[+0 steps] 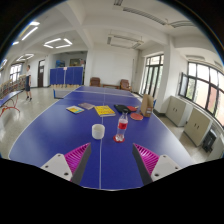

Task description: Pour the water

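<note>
Gripper open, holding nothing. Bottle upright on blue table, beyond fingers, cup just beside. Bottle likely light, smooth, squashy; grasp mid-body, gently.

The surface is blue with white lines. A white cup stands by a clear bottle with a red label. The gripper pads are magenta, patterned with dots.

On the blue counter, a white cup stands just beside a bottle, beyond the gripper, its jaws spread apart.
</note>
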The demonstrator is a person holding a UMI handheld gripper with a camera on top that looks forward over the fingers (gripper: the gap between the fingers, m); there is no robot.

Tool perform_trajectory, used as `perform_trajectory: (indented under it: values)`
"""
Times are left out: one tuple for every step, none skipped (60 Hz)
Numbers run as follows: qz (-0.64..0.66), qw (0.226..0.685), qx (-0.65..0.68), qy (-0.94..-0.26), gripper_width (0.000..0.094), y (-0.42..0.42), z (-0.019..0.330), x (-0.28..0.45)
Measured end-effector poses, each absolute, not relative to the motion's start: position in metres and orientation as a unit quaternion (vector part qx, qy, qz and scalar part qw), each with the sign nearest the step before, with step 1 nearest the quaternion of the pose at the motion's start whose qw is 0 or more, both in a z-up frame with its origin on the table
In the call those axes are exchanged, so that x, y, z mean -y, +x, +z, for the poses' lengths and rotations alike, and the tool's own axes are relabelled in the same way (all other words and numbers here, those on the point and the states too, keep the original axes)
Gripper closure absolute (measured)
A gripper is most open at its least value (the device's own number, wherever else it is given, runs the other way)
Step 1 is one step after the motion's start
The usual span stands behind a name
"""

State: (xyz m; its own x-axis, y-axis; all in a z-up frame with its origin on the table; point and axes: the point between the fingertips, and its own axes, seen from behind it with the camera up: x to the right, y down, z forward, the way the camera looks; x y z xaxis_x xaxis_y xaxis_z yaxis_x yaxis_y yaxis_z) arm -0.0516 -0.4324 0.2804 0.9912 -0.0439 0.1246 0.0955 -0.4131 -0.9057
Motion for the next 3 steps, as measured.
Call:
perform_trajectory:
  values:
    - [-0.064,0.541,0.016,-0.838,0.0085,-0.0524,0.2807,0.4342]
    - [-0.064,0.541,0.016,-0.838,0.0085,-0.0530,0.2813,0.4357]
    - [-0.064,0.542,0.015,-0.838,0.0085,-0.0538,0.2826,0.4375]
